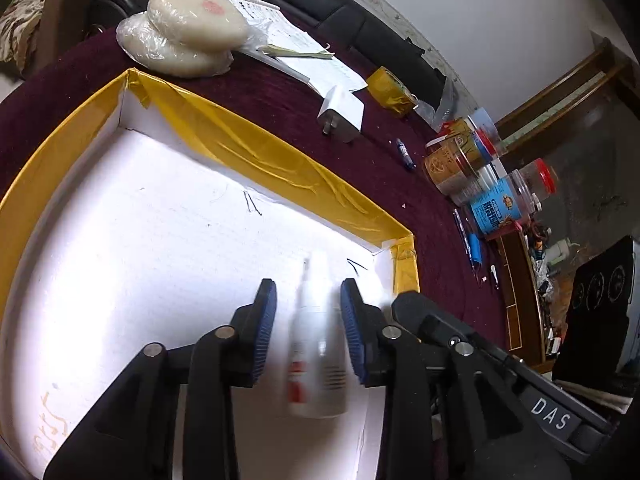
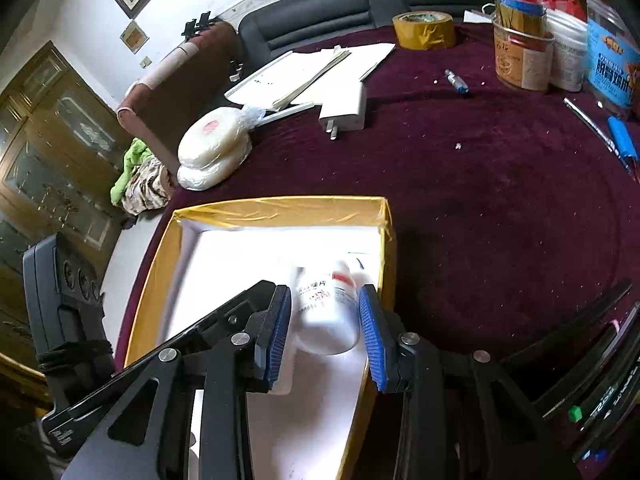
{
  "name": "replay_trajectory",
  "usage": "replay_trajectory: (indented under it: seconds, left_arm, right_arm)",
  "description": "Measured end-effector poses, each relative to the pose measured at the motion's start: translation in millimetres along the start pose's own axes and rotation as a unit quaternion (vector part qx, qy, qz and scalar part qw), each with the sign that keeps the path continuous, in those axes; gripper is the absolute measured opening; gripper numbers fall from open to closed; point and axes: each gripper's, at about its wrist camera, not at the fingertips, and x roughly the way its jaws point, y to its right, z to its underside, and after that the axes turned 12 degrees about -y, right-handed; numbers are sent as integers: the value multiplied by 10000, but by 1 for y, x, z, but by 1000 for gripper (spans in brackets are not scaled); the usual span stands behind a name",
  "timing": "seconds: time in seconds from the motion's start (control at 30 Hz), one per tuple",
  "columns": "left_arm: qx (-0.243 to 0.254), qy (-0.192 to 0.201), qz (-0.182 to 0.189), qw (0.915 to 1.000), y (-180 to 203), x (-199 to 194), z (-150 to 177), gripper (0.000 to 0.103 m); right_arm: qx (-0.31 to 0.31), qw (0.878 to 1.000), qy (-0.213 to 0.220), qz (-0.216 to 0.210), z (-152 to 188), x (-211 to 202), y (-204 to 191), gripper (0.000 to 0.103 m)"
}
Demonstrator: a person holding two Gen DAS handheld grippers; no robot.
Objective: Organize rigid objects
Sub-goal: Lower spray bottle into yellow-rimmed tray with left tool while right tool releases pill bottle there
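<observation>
A shallow white box with yellow-taped walls (image 1: 256, 148) (image 2: 280, 205) sits on the maroon tablecloth. In the left wrist view a slim white spray bottle (image 1: 318, 344) lies blurred on the box floor between the fingers of my left gripper (image 1: 308, 300), which is open with gaps on both sides of it. In the right wrist view a white pill bottle (image 2: 328, 312) with a red-marked label lies in the box's right part between the blue pads of my right gripper (image 2: 325, 312). The pads stand a little apart from the bottle.
On the cloth beyond the box lie a white charger (image 1: 342, 114) (image 2: 345, 110), bagged white discs (image 1: 188, 36) (image 2: 212, 148), papers (image 2: 308, 72), a yellow tape roll (image 1: 390, 90) (image 2: 424, 30), a small blue vial (image 1: 405, 153) (image 2: 457, 81), pens (image 2: 600, 130) and several jars (image 1: 480, 168) (image 2: 524, 52).
</observation>
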Motion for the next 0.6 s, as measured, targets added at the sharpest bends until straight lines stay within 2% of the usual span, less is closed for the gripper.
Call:
replay_trajectory:
  seconds: [0.17, 0.33, 0.5, 0.6]
  left_arm:
    - [1, 273, -351, 9990, 0, -13, 20, 52]
    - [-162, 391, -423, 9982, -12, -24, 51, 53]
    - [-210, 455, -379, 9980, -19, -35, 69, 53]
    - [-170, 497, -484, 9974, -17, -42, 75, 53]
  right_arm:
    - [-84, 9998, 162, 6, 5, -15, 0, 40]
    - [-347, 9972, 660, 104, 38, -52, 1, 50]
    - [-269, 9952, 936, 23, 76, -83, 22, 50]
    - [-341, 9920, 1203, 177, 98, -103, 32, 50]
